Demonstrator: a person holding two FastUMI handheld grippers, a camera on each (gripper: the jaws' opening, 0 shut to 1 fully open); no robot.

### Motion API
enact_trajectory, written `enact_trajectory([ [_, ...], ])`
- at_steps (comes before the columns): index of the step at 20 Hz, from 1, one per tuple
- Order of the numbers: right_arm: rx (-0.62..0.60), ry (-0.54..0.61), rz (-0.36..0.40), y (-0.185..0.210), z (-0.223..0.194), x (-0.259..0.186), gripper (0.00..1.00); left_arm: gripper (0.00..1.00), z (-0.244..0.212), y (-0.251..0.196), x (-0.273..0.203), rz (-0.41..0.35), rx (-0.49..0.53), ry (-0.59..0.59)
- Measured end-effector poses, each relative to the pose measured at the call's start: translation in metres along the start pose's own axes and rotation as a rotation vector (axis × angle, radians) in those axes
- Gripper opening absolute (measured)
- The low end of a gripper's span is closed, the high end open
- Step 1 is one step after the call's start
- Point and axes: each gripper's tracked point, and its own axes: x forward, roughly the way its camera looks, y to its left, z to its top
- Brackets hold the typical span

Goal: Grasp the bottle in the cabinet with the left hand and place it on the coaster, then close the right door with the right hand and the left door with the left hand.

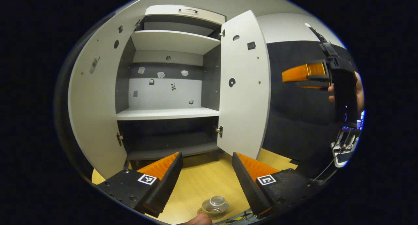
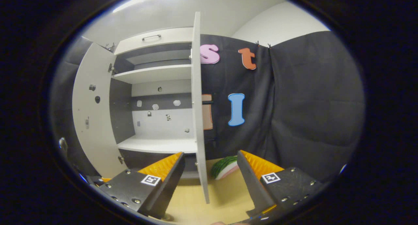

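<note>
A small clear bottle stands on a greenish coaster on the wooden table, just below and in front of my left gripper. That gripper is open with nothing between its fingers and points at the cabinet. Both cabinet doors stand open: the left door and the right door. In the right gripper view, my right gripper is open and bare, and the right door shows edge-on just ahead of it. The right gripper also appears far right in the left gripper view, held by a hand.
The cabinet shelves are bare. A watermelon-slice shaped object lies on the table behind the right door. Cables and a power strip sit at the right. A fingertip shows beside the coaster.
</note>
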Motion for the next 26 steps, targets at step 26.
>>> enact_trajectory([
  [26, -0.068, -0.044, 0.263, -0.027, 0.039, 0.133, 0.92, 0.95, 0.096, 0.094, -0.173, 0.533, 0.015, -0.067],
])
